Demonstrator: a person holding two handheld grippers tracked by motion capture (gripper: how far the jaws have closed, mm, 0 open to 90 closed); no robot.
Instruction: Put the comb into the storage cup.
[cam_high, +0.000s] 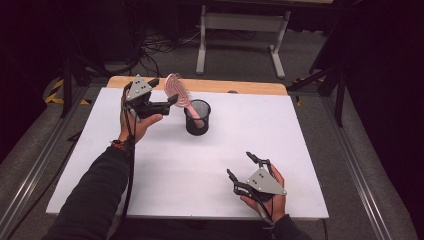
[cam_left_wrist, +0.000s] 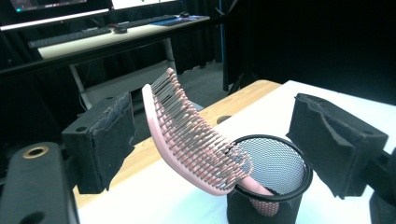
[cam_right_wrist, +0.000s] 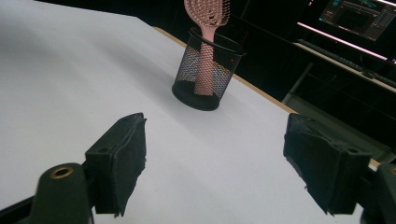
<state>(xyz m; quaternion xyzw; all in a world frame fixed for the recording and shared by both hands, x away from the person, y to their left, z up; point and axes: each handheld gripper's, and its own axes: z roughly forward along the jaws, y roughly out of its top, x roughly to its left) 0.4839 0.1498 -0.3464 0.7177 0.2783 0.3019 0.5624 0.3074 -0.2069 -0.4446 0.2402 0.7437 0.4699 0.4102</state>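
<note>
Pink plastic forms the paddle hairbrush that stands handle-down in a black wire-mesh cup, its bristled head leaning out over the rim toward the far left of the white tabletop. The cup sits on the far half of that surface, a little left of centre, near the strip of bare wooden edge that runs along the back. The left gripper is held above the table just beside the brush head, and its jaws are spread wide apart; in the left gripper view the brush sits between the two black padded jaws without touching either, and the handle drops into the mesh cup below. The right gripper rests low over the near right part of the table, well apart from the cup, with its jaws likewise spread and nothing between them. In the right gripper view the cup stands ahead on the white surface with the brush rising upright out of it, its handle visible through the mesh. A dark sleeve covers the person's left forearm.
</note>
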